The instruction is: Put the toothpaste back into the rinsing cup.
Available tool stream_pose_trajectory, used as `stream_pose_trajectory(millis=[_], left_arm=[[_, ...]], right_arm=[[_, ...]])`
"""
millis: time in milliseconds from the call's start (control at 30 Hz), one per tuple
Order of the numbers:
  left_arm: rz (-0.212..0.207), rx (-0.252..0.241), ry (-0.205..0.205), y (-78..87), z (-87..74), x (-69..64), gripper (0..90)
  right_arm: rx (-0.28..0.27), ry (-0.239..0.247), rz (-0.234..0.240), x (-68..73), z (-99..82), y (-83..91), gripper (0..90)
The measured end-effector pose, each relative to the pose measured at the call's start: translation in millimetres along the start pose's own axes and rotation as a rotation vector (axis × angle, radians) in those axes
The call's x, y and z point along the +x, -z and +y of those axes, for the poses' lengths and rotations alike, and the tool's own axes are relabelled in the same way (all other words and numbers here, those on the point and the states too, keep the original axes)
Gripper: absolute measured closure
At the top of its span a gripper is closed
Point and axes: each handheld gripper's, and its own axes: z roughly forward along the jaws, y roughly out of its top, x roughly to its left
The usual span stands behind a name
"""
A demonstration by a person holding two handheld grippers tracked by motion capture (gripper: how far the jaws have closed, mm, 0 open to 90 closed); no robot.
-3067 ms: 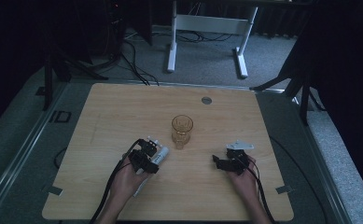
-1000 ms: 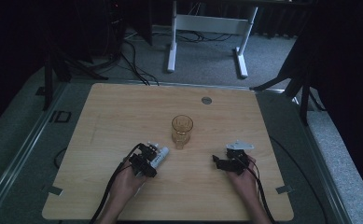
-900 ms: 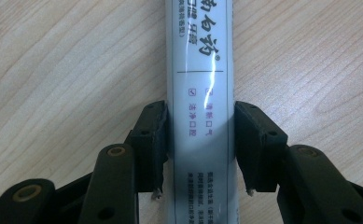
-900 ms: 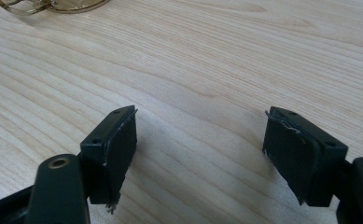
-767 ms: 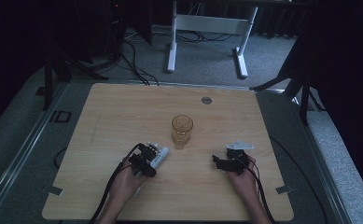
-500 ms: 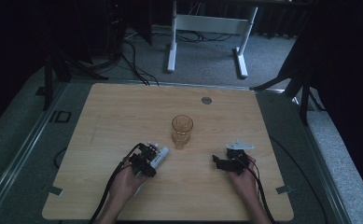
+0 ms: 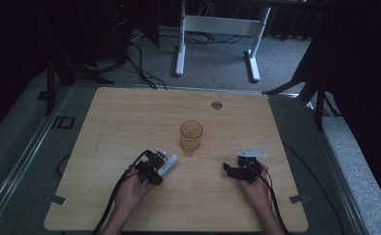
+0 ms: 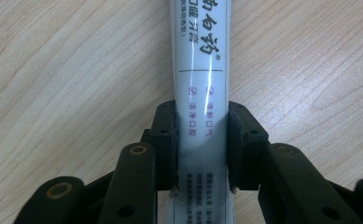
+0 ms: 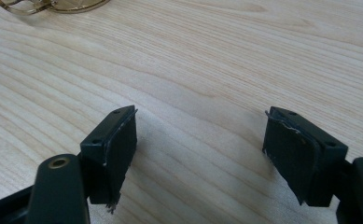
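Closing just now, the left gripper [image 8: 201, 140] clamps one smooth white tube [image 8: 201, 79] lying near the wooden tabletop's [image 7: 129, 122] front edge. One ribbed amber glass [image 7: 191, 137] stands mid-table. The right gripper [image 9: 200, 149] gapes empty.

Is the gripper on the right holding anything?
No, the right gripper has its jaws wide apart over bare table, nothing between them.

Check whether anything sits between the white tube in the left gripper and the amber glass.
Nothing visible does. The left gripper has just closed its jaws on the white tube, which lies flat on the table. Bare wood separates the tube's far end from the glass.
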Motion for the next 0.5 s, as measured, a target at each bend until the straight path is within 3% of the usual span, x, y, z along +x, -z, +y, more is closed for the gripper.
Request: stream_pose_trajectory(millis=[500], left_arm=[[0.002, -0.038, 0.005, 7.8, -1.1, 5.4, 70.8]], right_arm=[[0.0, 0.001, 0.0, 0.0, 0.0, 0.0, 25.4]])
